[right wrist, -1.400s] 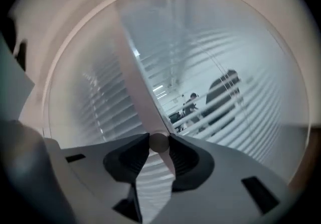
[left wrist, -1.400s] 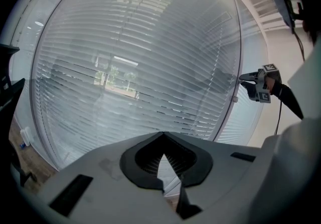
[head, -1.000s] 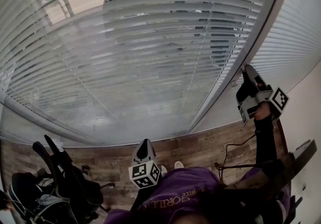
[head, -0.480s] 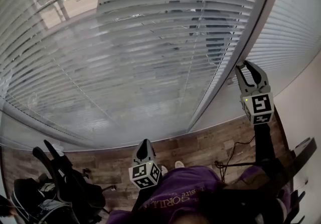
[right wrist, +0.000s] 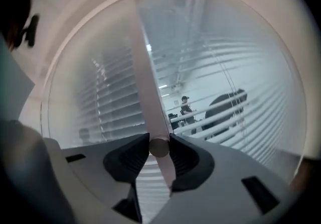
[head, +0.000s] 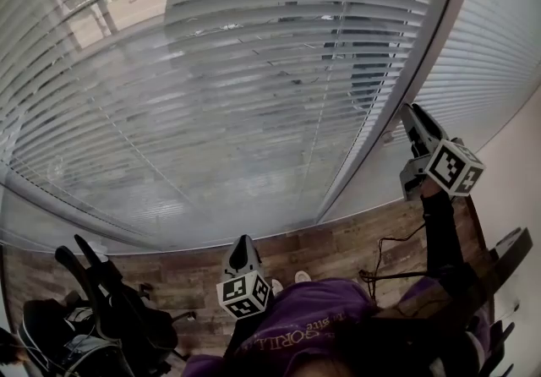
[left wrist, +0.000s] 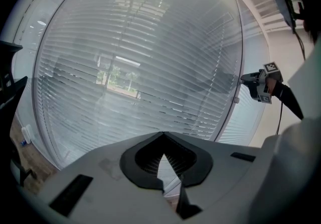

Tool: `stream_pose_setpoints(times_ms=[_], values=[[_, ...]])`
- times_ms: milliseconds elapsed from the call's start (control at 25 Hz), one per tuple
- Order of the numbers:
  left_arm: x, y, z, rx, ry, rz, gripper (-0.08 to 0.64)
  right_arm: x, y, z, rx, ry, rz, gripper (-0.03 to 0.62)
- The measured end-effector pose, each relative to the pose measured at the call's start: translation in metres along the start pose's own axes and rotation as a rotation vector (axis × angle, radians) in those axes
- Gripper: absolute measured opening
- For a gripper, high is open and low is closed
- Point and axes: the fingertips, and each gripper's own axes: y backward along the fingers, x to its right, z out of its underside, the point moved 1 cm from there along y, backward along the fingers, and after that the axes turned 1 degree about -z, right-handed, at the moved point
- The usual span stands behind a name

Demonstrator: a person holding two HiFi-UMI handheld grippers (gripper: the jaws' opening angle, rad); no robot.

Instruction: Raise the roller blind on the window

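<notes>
A horizontal slatted blind (head: 254, 71) hangs lowered over the big window, and a second one covers the pane to the right. A pale control rod (right wrist: 149, 102) hangs beside the window post (head: 385, 105). My right gripper (right wrist: 159, 148) is raised at that post (head: 418, 126) and is shut on the rod, whose round end shows between the pads. It also shows far right in the left gripper view (left wrist: 251, 78). My left gripper (head: 244, 247) is held low at my waist, pointing at the blind, with its jaws together and nothing in them (left wrist: 170, 188).
A black office chair (head: 101, 308) stands at the lower left on the wood-look floor (head: 338, 244). A thin cable (head: 393, 253) trails below my right arm. A plain wall (head: 520, 172) closes off the right side. My purple top (head: 313, 320) fills the bottom edge.
The right gripper has rolled at the wrist: half a second ago its jaws stood spread with the marker cube facing me, now it is turned sideways. The left gripper and the blind look unchanged.
</notes>
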Motion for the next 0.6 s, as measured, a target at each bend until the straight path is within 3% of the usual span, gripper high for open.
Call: stream_pose_setpoints(times_ms=[200,320,520,600], values=[[-0.002,0.002,0.002,0.002,0.005,-0.007,0.000,0.009,0.001,0.001,0.064,-0.502,-0.066,0.124],[-0.004,0.003,0.002,0.002,0.003,-0.009,0.001,0.013,0.002,0.005,0.099,-0.728,-0.099,0.124],[-0.003,0.003,0.000,-0.002,0.002,-0.010,0.000,0.016,0.001,0.005,0.128,-0.864,-0.111,0.124],[-0.004,0.002,0.002,-0.003,0.000,-0.009,0.000,0.016,0.001,0.006,0.132,-0.840,-0.120,0.124]])
